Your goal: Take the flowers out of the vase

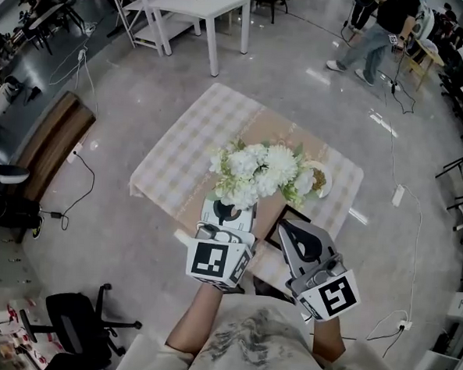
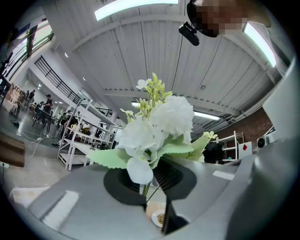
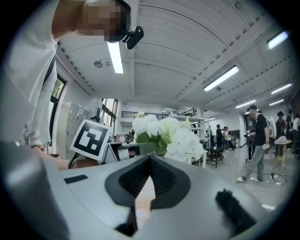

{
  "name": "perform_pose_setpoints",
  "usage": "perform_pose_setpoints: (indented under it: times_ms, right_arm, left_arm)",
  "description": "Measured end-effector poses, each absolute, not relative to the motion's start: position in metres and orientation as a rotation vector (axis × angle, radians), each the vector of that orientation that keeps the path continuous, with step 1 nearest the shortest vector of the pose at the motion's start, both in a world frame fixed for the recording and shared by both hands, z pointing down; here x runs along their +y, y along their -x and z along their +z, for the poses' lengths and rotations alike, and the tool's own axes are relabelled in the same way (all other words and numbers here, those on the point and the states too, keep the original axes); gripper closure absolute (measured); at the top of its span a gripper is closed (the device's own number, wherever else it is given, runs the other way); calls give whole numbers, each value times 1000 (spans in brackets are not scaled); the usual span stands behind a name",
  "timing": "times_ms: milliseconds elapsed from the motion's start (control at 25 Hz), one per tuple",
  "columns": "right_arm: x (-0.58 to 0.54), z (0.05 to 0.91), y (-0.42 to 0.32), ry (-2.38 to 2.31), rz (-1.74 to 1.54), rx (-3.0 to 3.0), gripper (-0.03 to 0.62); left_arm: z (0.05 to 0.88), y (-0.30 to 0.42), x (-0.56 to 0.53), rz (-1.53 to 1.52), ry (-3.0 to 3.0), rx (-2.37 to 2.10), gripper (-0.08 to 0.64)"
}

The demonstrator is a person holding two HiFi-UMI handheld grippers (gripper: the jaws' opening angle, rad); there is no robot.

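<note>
A bunch of white flowers [image 1: 259, 173] with green leaves stands in the middle of the checked table [image 1: 179, 150]; the blooms hide the vase from above. My left gripper [image 1: 231, 209] reaches in under the near side of the bunch. In the left gripper view its jaws [image 2: 150, 188] are shut on thin green stems [image 2: 146, 190], with the white blooms [image 2: 159, 126] rising just above them. My right gripper [image 1: 286, 226] sits to the right of the left one, short of the flowers. Its jaws [image 3: 150, 161] are shut with nothing between them, and the flowers [image 3: 168, 133] lie beyond.
A small plate [image 1: 320, 180] lies just right of the flowers, and a dark-framed flat item [image 1: 278, 230] lies under my right gripper. A white table [image 1: 200, 2] stands at the back, a brown bench [image 1: 50, 142] at left, and a person [image 1: 378, 33] walks at the top right.
</note>
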State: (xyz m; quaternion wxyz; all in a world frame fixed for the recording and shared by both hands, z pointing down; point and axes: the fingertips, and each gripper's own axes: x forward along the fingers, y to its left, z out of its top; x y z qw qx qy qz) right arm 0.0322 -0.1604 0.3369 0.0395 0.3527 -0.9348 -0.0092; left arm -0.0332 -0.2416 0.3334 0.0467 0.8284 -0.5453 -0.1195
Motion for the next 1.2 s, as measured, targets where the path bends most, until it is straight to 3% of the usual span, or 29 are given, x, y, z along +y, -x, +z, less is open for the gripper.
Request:
perform_pose_setpoints:
  times_ms: [1200]
  right_arm:
    - [-157, 342, -42, -1102, -29, -2840, 577]
  left_arm:
    - [344, 12, -235, -344, -2561, -1593, 502]
